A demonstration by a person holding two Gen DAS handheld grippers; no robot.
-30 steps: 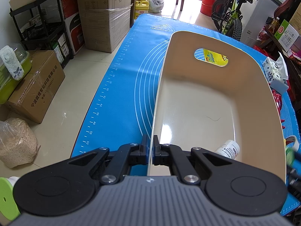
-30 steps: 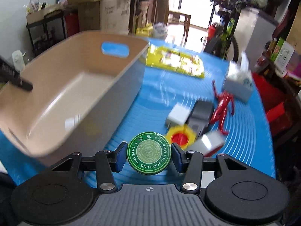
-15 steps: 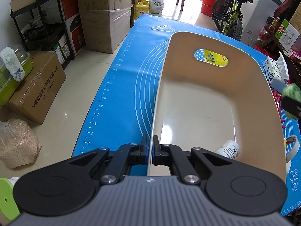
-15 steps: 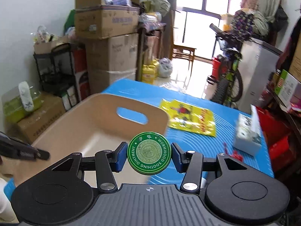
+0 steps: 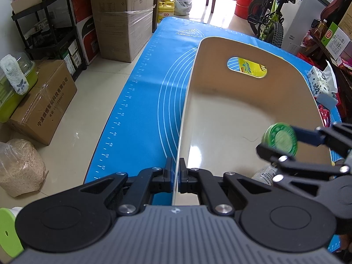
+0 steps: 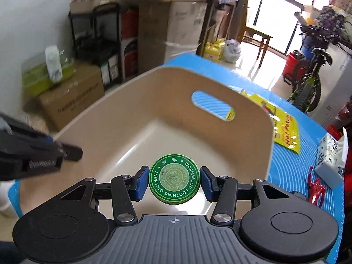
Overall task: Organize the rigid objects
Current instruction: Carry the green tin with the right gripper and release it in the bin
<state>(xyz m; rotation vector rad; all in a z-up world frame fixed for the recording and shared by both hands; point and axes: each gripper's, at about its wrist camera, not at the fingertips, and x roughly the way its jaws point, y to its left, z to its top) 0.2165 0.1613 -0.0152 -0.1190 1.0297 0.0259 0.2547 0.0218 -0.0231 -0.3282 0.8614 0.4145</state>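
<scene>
A white bottle (image 5: 265,174) on the floor of the bin (image 5: 242,101) is mostly hidden behind the right gripper's linkage, so its label cannot be read. The right wrist view is motion-blurred toward its left side. The tin (image 6: 174,178) is a flat, round green disc with white lettering reading "WORMWOOD SOOTHING OINTMENT" around its lid. The right gripper (image 6: 174,181) is clamped on the tin, one blue pad against each side of its edge, and holds it above the inside of the beige bin, clear of the floor. The left gripper (image 5: 176,177) is closed on the near wall of the bin, pinching the thin rim between its pads. Both grippers point steeply downward over the blue mat (image 5: 145,101).
</scene>
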